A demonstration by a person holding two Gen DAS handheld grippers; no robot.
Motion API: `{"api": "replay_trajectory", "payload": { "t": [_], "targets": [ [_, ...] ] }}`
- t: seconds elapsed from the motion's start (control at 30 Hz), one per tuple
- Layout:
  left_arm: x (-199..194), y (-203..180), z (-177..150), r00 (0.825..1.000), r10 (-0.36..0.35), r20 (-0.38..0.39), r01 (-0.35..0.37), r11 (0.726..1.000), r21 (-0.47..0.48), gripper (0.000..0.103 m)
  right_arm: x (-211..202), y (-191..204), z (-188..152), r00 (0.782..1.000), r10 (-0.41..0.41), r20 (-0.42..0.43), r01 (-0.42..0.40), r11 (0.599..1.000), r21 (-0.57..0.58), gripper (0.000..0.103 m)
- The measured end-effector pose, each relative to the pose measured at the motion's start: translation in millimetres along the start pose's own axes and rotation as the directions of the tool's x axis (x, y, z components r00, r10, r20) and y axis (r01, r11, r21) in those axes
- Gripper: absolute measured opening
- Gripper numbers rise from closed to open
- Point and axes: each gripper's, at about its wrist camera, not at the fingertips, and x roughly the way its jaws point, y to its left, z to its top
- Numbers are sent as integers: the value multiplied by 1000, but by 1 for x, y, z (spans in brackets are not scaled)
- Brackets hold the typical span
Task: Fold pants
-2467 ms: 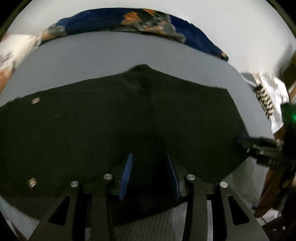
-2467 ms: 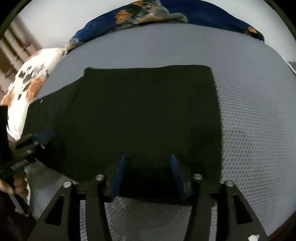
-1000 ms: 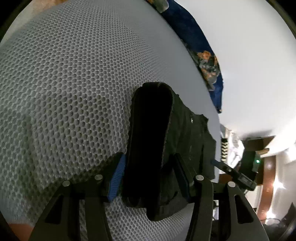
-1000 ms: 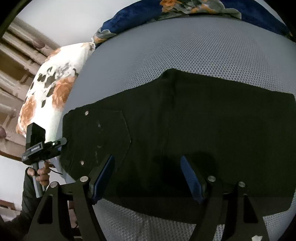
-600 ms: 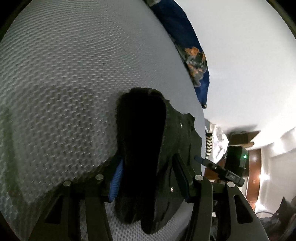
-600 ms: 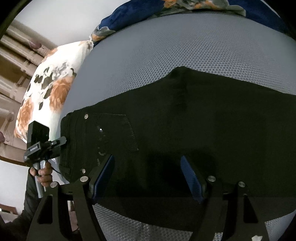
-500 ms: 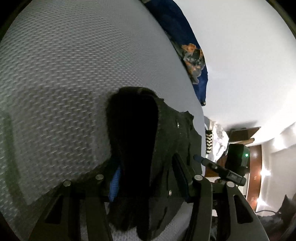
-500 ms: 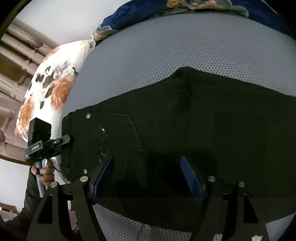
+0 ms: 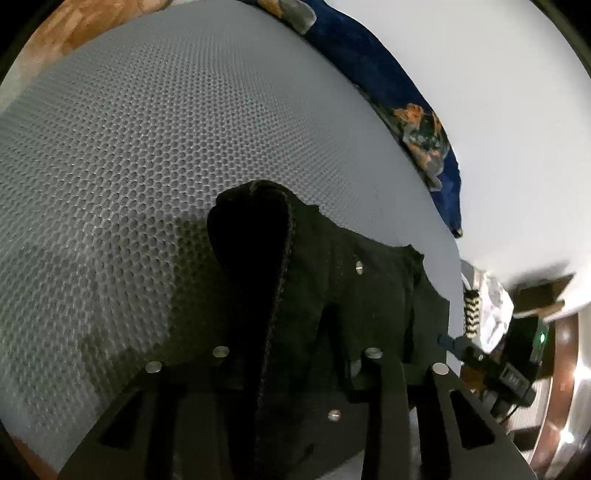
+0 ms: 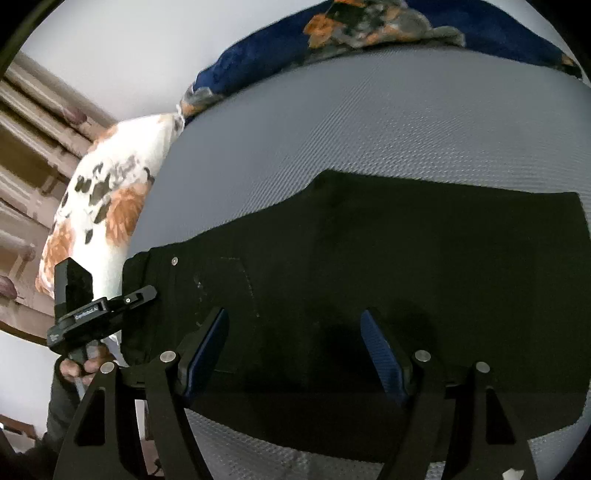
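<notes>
Black pants (image 10: 406,258) lie flat across a grey mesh mattress (image 10: 369,110), waistband and rivets at the left. In the left wrist view the waistband end of the pants (image 9: 369,306) rises in a hump between the fingers of my left gripper (image 9: 291,365). Its jaws are closing, with the cloth pinched between them and covering the pads. That left gripper (image 10: 99,306) also shows in the right wrist view, at the waistband's edge in a person's hand. My right gripper (image 10: 293,350) hovers open over the pants' near edge, blue pads (image 10: 207,354) wide apart.
A white floral pillow (image 10: 107,206) lies left of the mattress (image 9: 184,147). A blue floral blanket (image 10: 369,26) runs along the far side by a white wall. My right gripper (image 9: 491,365) is at the bed's right edge, near wooden furniture.
The left jaws have narrowed onto the waistband hump, hiding the blue pads. The left view has swung across the mattress. The right gripper stays open and has shifted slightly over the pants.
</notes>
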Motion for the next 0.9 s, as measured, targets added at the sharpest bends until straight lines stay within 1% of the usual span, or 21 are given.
{"api": "replay_trajectory", "payload": {
  "t": [0.07,0.13,0.27,0.4,0.53,0.57,0.6,0.7,0.77,0.83,0.87,0.9],
  "targets": [
    [-6,-15,-2,1000,-24,12,24,999,-24,26,-11,-10,-2,1000,3,26,-3,1000,8,72],
    [-10,-37,-8,998,-57,17,58,998,-26,25,-19,-19,-3,999,6,44,-7,1000,18,72],
    [-15,-82,-21,996,-79,52,80,997,-14,23,-39,-45,-4,996,19,87,-24,998,62,72],
    [-5,-136,-36,992,-105,64,106,994,0,22,-61,-74,-9,991,28,134,-42,994,98,72],
    [21,-194,-51,992,-111,59,107,993,58,21,-84,-106,-17,982,25,187,-51,990,134,72],
    [28,-204,-55,992,-109,55,105,992,67,20,-89,-112,-19,980,23,197,-51,989,141,72],
    [34,-213,-59,991,-111,68,107,992,67,20,-96,-124,-23,976,17,216,-52,986,159,72],
    [59,-242,-71,995,-92,44,87,990,107,20,-108,-149,-29,969,5,248,-60,975,215,72],
    [75,-258,-80,997,-79,23,75,988,134,20,-114,-165,-30,966,-29,255,-40,965,260,72],
    [92,-273,-76,998,-66,-4,66,986,152,20,-117,-174,-33,962,-64,267,-16,959,284,72],
    [98,-278,-75,998,-57,-6,57,985,162,20,-119,-177,-33,958,-86,275,2,957,292,72],
    [104,-282,-74,999,-49,-9,49,985,167,20,-120,-179,-33,955,-90,282,5,957,291,72]
  ]
}}
